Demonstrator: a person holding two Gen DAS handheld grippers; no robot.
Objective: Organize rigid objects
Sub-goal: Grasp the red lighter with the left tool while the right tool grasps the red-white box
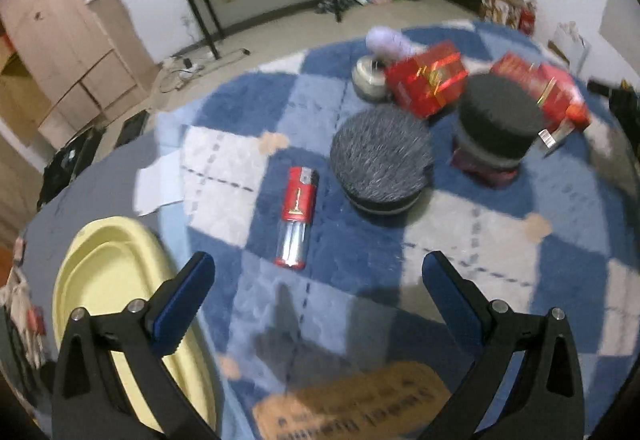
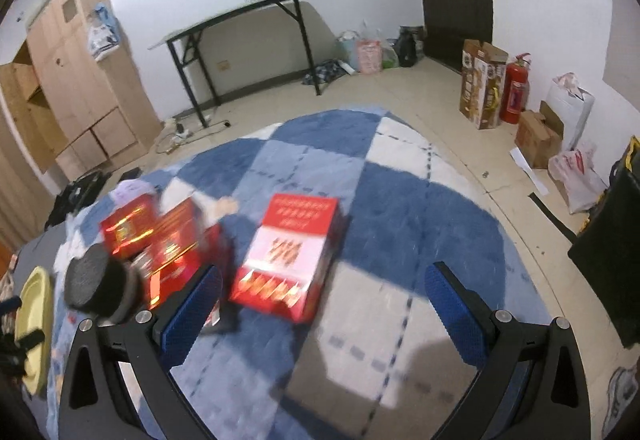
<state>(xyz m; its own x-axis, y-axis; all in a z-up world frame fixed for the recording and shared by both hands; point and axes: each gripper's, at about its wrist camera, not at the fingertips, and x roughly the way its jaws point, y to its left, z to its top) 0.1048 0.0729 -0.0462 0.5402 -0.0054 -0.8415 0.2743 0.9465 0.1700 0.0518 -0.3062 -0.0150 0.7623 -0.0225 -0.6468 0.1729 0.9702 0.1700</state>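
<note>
Hovering with both the left gripper [image 1: 316,272] and right gripper [image 2: 322,284] wide open and empty, you seem to be between picks; line up on the lighter [image 1: 297,215] next, perhaps for the yellow tray [image 1: 108,264].

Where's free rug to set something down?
Bare rug right of the big red-and-white box, out to the floor. Also between the lighter and the yellow tray. Crowded around the red boxes and round dark containers.

Your left gripper [image 1: 318,272] has matte black triangular finger arms with cut-out windows. Each arm carries two silver round-head screws. Each fingertip bears a ribbed blue pad [image 1: 184,304]. Your right gripper [image 2: 324,284] is built identically, with textured blue pads [image 2: 192,316].
</note>
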